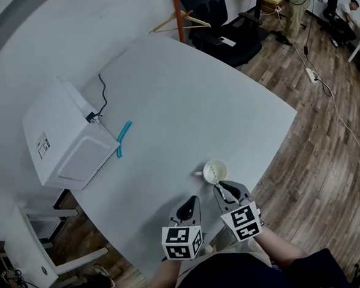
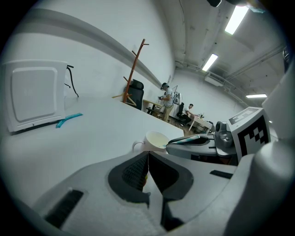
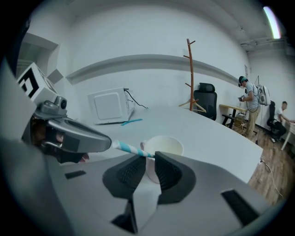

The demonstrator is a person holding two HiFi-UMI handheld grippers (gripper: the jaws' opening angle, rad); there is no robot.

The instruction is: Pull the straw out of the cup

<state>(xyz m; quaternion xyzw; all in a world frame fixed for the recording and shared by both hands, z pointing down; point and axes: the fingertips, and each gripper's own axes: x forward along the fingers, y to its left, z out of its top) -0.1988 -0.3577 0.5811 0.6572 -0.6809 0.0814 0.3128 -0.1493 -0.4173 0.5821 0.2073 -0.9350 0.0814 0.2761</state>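
On my feed, the white desk [image 1: 184,109] stands on a wood-plank floor [image 1: 329,160] that spreads off to the right. Past its far edge I see a wooden coat stand [image 1: 177,14] with a black office chair [image 1: 221,33] just right of it. The walls [image 3: 138,41] are white, and strip lights [image 2: 237,18] glow overhead.

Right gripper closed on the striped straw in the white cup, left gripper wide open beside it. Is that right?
No: the left gripper is shut, jaws together on nothing, as the left gripper view shows. The right gripper beside it is closed on the striped straw in the white cup.
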